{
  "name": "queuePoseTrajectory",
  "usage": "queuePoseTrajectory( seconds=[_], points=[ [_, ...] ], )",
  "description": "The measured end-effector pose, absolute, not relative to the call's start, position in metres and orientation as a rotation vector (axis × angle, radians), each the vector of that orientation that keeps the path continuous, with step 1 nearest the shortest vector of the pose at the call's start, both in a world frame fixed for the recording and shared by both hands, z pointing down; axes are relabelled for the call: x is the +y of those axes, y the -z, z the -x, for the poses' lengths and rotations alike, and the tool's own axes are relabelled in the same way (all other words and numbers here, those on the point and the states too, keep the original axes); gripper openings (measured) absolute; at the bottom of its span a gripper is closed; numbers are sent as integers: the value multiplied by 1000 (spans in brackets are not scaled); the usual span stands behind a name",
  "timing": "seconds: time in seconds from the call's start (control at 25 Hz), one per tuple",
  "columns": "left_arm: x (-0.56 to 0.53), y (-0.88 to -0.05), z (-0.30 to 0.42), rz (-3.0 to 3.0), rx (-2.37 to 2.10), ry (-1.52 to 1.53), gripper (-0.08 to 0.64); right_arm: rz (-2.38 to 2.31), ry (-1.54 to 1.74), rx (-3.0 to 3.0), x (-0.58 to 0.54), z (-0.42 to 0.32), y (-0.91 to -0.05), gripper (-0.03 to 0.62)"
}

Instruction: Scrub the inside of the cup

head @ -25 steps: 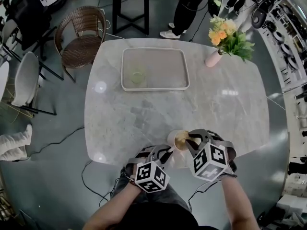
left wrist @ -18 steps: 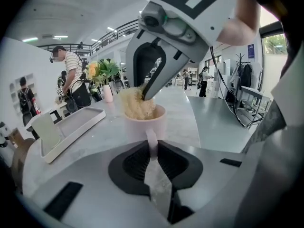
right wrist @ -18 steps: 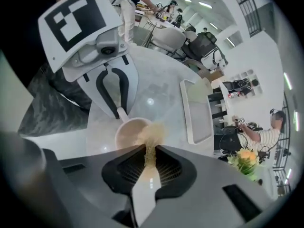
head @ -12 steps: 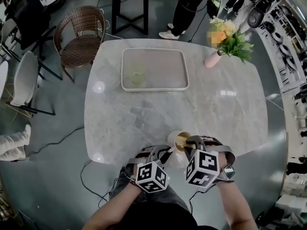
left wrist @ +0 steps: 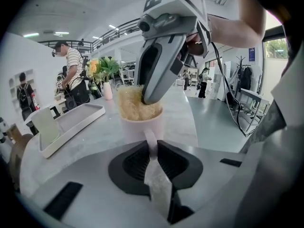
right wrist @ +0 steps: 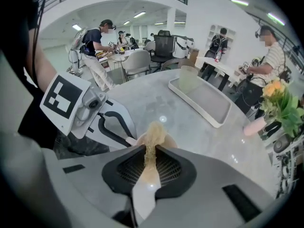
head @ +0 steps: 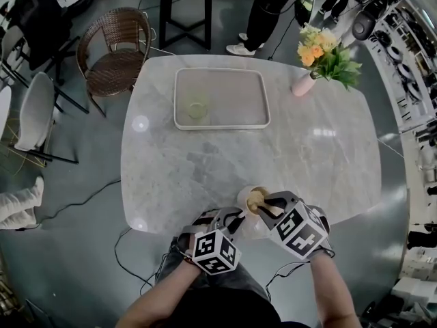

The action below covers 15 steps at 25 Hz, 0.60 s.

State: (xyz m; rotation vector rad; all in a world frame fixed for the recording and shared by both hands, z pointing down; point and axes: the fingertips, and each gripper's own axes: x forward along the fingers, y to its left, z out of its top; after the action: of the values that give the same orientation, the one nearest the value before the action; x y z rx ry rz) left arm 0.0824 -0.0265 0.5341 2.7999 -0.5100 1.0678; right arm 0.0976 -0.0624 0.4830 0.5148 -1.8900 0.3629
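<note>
A pale pink cup [head: 244,198] stands near the table's front edge, with a tan fibrous scrubber [head: 257,199] stuffed in its mouth. My left gripper [head: 233,219] is shut on the cup's handle [left wrist: 151,144], which sits pinched between its pads in the left gripper view. From above, my right gripper [head: 265,203] points steeply down into the cup, shut on the scrubber [right wrist: 152,136]. In the left gripper view the right gripper's fingers [left wrist: 154,75] press the scrubber [left wrist: 132,107] into the cup [left wrist: 141,123]. The cup's inside is hidden by the scrubber.
A white tray [head: 220,124] at the table's far side holds a pale green cup [head: 196,108]. A pink vase with flowers [head: 304,82] stands at the far right. A wicker chair [head: 115,53] and standing people lie beyond the table. The table's front edge runs just under my grippers.
My right gripper has rolled about its own axis and shifted slightly over the cup, with the scrubber still in it. The left gripper and the cup have stayed put.
</note>
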Motion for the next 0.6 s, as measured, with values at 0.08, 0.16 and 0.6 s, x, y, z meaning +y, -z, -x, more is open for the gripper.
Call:
queuePoseTrajectory(
  seconds=[0.08, 0.16, 0.6],
  points=[
    [-25, -536, -81, -2806, -498, -1086, 58, -495, -402, -1911, -58, -92, -489, 60],
    [-24, -537, -81, -2812, -491, -1099, 60, -456, -405, -1907, -54, -87, -494, 60],
    [-23, -538, -83, -2823, -458, -1097, 60, -345, -246, -1789, -63, -89, -523, 60]
  ],
)
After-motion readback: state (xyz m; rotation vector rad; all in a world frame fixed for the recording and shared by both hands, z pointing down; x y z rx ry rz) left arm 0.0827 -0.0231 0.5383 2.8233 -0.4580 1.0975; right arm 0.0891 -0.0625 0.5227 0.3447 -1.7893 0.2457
